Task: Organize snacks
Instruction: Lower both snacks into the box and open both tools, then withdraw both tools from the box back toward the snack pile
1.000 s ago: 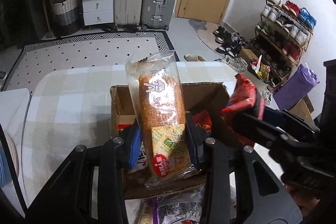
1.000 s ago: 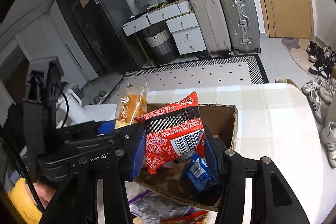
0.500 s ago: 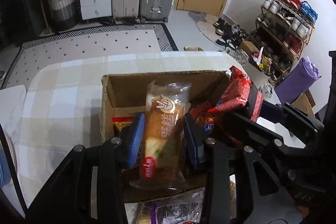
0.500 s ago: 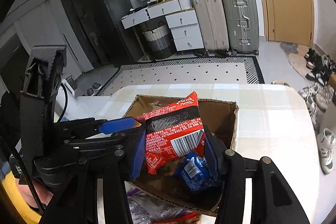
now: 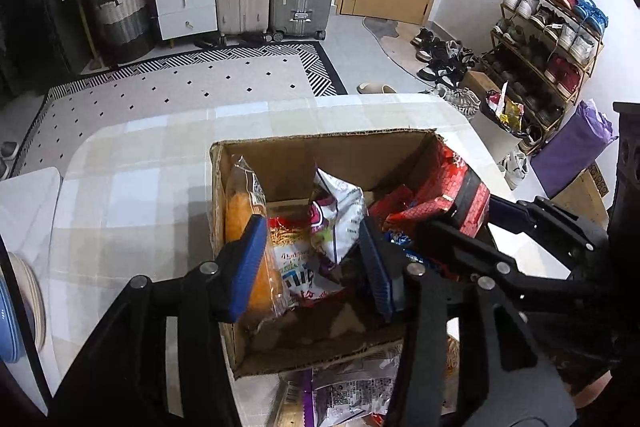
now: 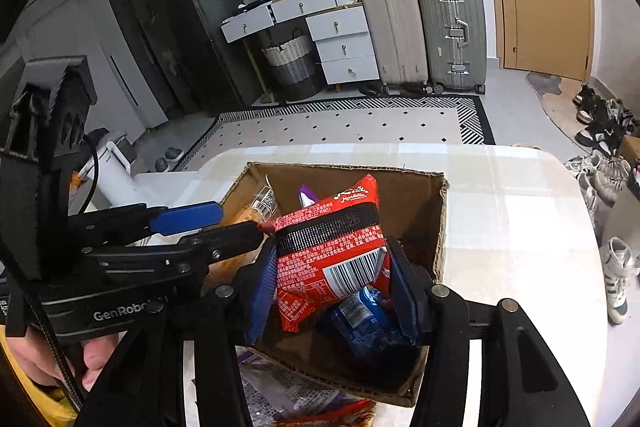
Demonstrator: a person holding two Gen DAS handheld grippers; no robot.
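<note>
An open cardboard box point(image 5: 320, 139) point(image 6: 344, 169) stands on the table with several snack bags inside. My left gripper point(image 5: 312, 267) point(image 6: 224, 223) hangs inside it with its jaws opening. The orange cake bag point(image 5: 240, 211) leans on the box's left wall, resting against the left pad only. My right gripper point(image 6: 334, 287) point(image 5: 460, 215) is over the right half of the box, its pads still on a red snack pack point(image 6: 332, 251) point(image 5: 452, 187), though its jaws are starting to open. Below that pack lies a blue packet point(image 6: 360, 323).
A white and purple bag point(image 5: 340, 211) fills the box's middle. More wrapped snacks point(image 5: 352, 391) lie on the checked tablecloth point(image 5: 140, 187) in front of the box. Stacked plates point(image 5: 20, 307) sit at the left edge. A hand point(image 6: 40, 355) holds the left gripper.
The left gripper lowered the cake bag into the box and its jaws parted, so the bag now leans at the left wall. The right gripper sank slightly with the red pack.
</note>
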